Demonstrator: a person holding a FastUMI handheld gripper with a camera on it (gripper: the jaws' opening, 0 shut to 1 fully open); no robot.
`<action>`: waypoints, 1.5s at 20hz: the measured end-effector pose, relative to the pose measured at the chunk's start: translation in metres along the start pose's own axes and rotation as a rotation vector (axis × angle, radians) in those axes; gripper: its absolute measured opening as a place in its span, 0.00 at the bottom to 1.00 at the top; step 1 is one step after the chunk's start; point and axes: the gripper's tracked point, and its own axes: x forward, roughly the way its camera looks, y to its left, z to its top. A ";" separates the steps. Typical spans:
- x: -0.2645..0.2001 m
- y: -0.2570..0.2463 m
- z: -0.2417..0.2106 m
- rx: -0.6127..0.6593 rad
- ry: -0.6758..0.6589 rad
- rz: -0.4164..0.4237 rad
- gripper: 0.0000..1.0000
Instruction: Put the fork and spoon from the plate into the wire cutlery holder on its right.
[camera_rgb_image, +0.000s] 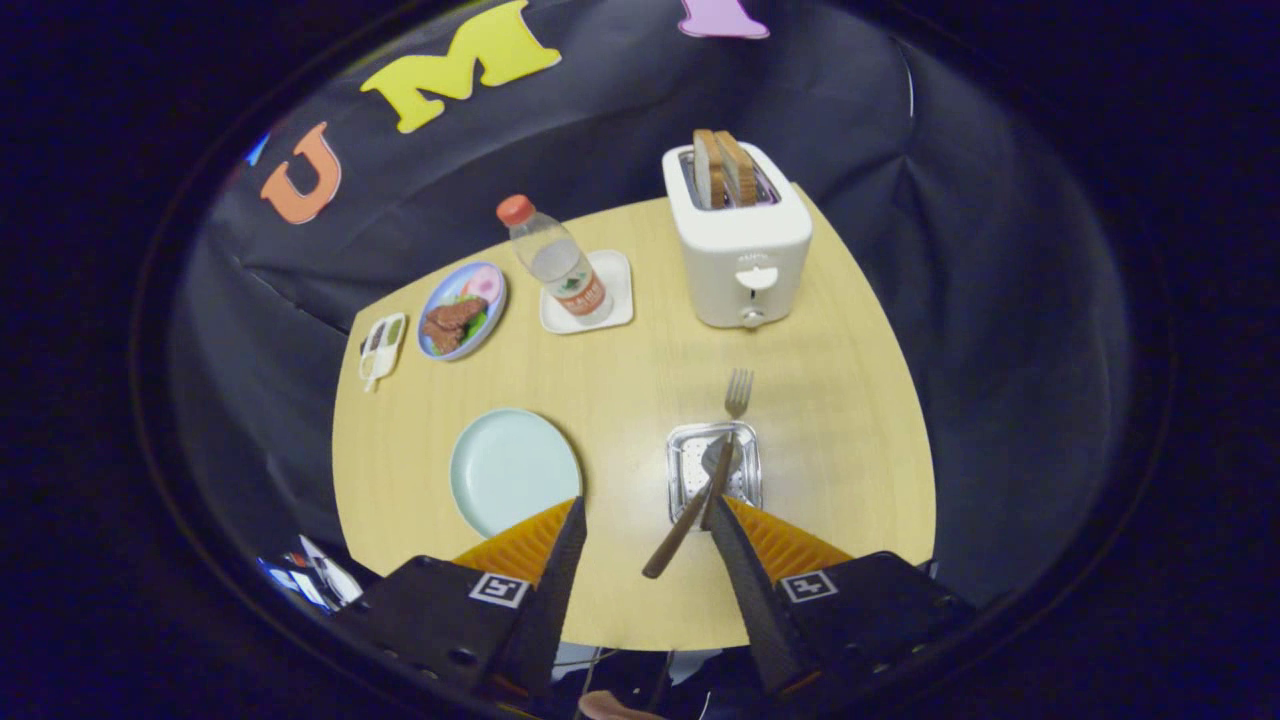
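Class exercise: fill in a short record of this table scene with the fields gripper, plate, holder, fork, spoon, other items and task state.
gripper: gripper open, fingers apart, holding nothing
plate: pale plate bare, just ahead of the left finger
holder: wire cutlery holder to the right of the plate, beside the right fingertip
fork: fork in the holder, tines up
spoon: spoon in the holder, handle leaning out
other items: toaster with bread, bottle, plate of food
task state: both pieces appear placed
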 end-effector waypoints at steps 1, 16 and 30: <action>-0.006 0.005 0.005 -0.019 -0.044 -0.004 0.79; -0.208 0.146 0.035 -0.157 -0.777 0.023 0.96; -0.318 0.228 -0.010 -0.292 -1.174 0.014 0.95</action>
